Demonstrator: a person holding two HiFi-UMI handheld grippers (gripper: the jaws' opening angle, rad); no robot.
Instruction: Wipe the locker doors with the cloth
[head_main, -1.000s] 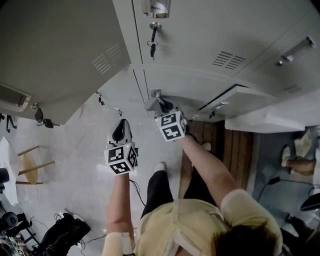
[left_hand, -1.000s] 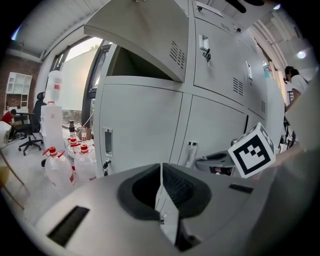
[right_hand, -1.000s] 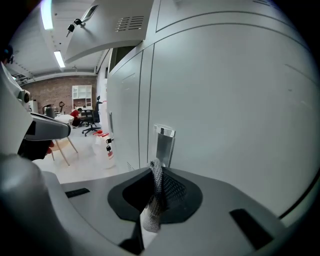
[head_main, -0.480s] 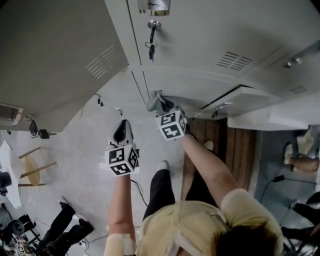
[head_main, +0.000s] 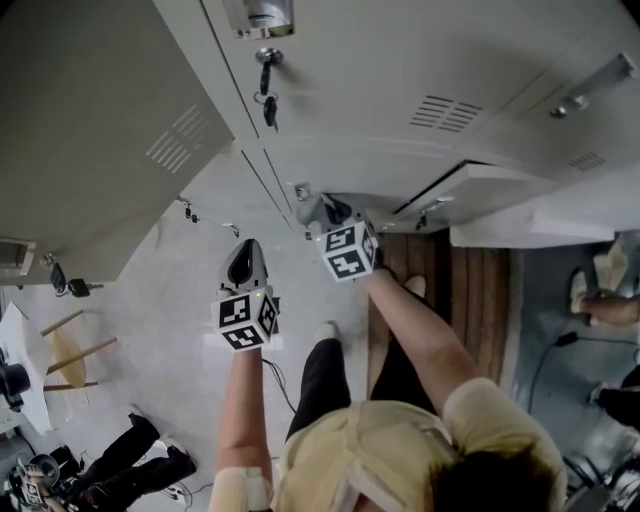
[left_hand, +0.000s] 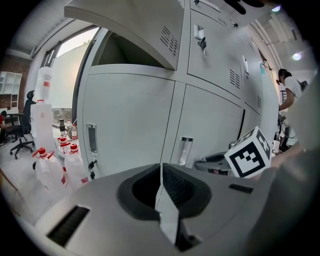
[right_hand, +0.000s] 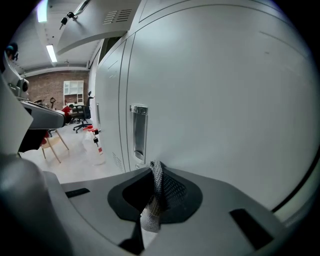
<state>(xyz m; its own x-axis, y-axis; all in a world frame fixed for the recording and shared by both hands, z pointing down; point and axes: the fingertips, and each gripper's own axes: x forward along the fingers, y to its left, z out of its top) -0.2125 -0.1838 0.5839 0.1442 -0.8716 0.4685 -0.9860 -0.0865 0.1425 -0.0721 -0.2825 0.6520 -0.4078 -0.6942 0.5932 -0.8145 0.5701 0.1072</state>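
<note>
- Low at the locker door (right_hand: 215, 100), pinching the grey mesh cloth (right_hand: 152, 210) between the closed-in jaws of the right gripper (right_hand: 156, 167), bringing its fold right up at the panel, just beside a recessed handle (right_hand: 138, 132).
- Holding the left gripper (left_hand: 161, 167) apart from the lockers, jaws pressed together on nothing.
- Facing clear bottles (left_hand: 50, 167) with red caps and labels on the floor at left, print too small for reading.
- Working beneath an open door (head_main: 90, 120) jutting out overhead and keys (head_main: 267, 100) hanging from a lock.
</note>
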